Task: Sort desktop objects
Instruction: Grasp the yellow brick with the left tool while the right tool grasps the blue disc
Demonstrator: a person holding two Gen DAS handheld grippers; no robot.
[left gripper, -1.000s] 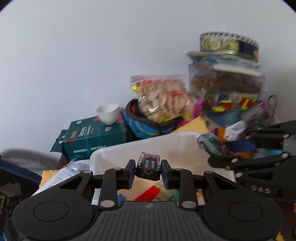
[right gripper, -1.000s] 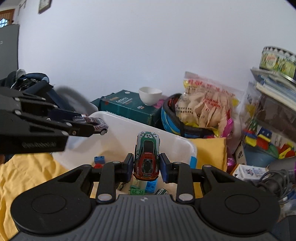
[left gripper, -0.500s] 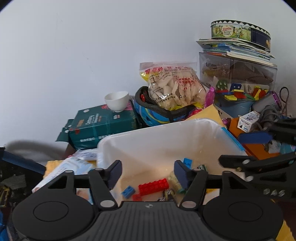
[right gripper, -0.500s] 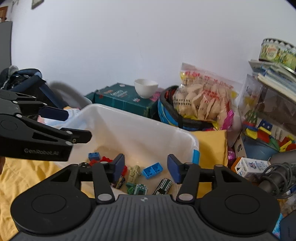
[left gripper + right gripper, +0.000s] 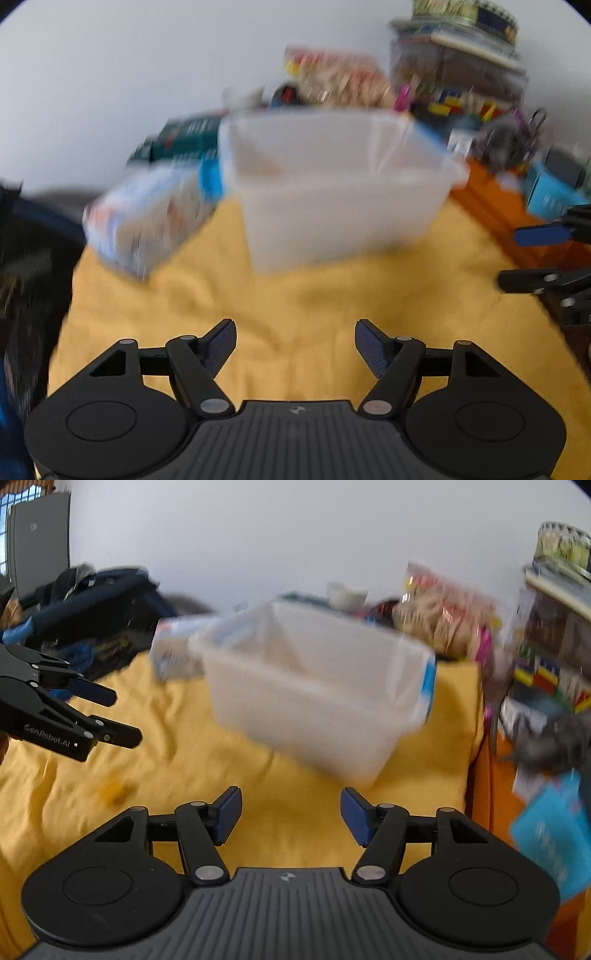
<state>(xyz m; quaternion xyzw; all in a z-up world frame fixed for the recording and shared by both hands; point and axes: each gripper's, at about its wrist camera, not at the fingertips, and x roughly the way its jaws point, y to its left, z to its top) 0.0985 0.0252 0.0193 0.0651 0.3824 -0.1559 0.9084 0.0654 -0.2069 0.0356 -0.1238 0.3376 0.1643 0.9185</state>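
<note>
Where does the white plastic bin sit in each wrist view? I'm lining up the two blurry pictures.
Left wrist view: the white plastic bin sits upper centre, on the yellow cloth, beyond the left gripper.
Right wrist view: the bin sits centre, slightly right, beyond the right gripper.
Shared landmark: the snack bag behind the bin.

"GenRobot.AI" on left tool [image 5: 110, 716]

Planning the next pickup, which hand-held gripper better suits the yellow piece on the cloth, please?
Probably the left hand-held gripper: jaws opening, empty, it hangs nearer the yellow piece than the right, likewise opening empty.
</note>
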